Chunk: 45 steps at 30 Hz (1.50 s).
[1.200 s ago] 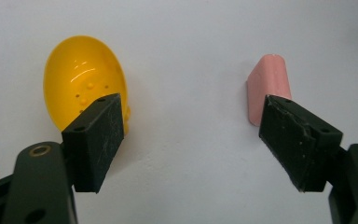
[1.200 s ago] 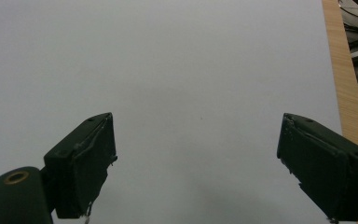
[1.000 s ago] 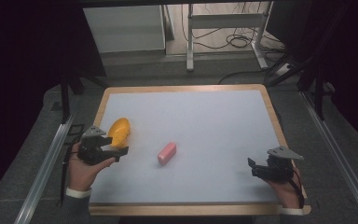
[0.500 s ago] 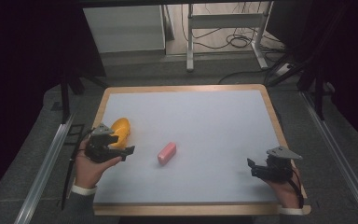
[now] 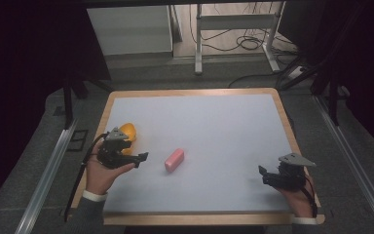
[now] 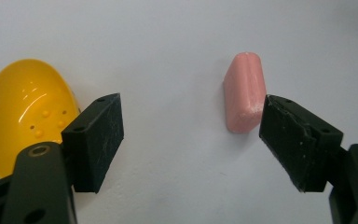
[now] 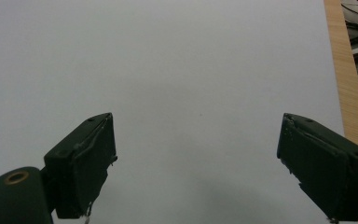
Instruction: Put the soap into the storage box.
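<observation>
The left gripper (image 5: 139, 158), jaws spread, is held low at the near left, pointing right at the pink block (image 5: 174, 159) mid-table, with the yellow bowl (image 5: 127, 131) just behind it. The right gripper (image 5: 264, 174) rests near right, jaws spread over the white table (image 5: 214, 122), which has a wooden rim.

The white table top (image 5: 214, 126) is lying mostly bare, so there is wide room across its middle and far side. Near the left gripper (image 5: 139, 158), two things are standing in the way: the pink block (image 5: 174, 159) just ahead of its spread jaws, and the yellow bowl (image 5: 126, 131) beside it. The right gripper (image 5: 263, 174) is facing open surface, with the wooden rim (image 7: 347, 84) running along one side.
</observation>
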{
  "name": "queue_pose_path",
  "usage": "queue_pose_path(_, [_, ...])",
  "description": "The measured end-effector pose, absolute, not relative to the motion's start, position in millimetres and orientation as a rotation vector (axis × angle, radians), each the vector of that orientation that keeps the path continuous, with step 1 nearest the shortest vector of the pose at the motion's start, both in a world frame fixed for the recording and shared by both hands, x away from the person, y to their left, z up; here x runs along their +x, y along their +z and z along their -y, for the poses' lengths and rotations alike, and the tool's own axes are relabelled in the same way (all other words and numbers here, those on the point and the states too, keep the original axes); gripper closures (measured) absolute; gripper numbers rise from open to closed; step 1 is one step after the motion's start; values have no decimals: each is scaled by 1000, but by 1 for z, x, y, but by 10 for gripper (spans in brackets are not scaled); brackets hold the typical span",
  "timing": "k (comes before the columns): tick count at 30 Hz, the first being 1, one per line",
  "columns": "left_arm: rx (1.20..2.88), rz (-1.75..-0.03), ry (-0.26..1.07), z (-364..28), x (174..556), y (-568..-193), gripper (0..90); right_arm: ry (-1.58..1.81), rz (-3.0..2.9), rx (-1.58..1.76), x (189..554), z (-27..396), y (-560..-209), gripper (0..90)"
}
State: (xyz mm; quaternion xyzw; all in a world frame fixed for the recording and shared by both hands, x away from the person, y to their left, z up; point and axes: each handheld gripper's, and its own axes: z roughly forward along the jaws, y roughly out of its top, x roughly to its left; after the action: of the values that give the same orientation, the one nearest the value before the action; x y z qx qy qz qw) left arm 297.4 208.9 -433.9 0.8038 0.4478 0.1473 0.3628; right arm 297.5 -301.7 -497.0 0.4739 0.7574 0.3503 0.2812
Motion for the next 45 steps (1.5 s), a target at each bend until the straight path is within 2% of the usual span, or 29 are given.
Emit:
queue_pose_path(32, [2148,-1087,321,-163,311,-443,222,921,-2026,1265,298,304,-498,113])
queue_pose_path(45, [2211,-1064,283,-139,321,-445,251,919,-2031,1259,298,304,-499,113])
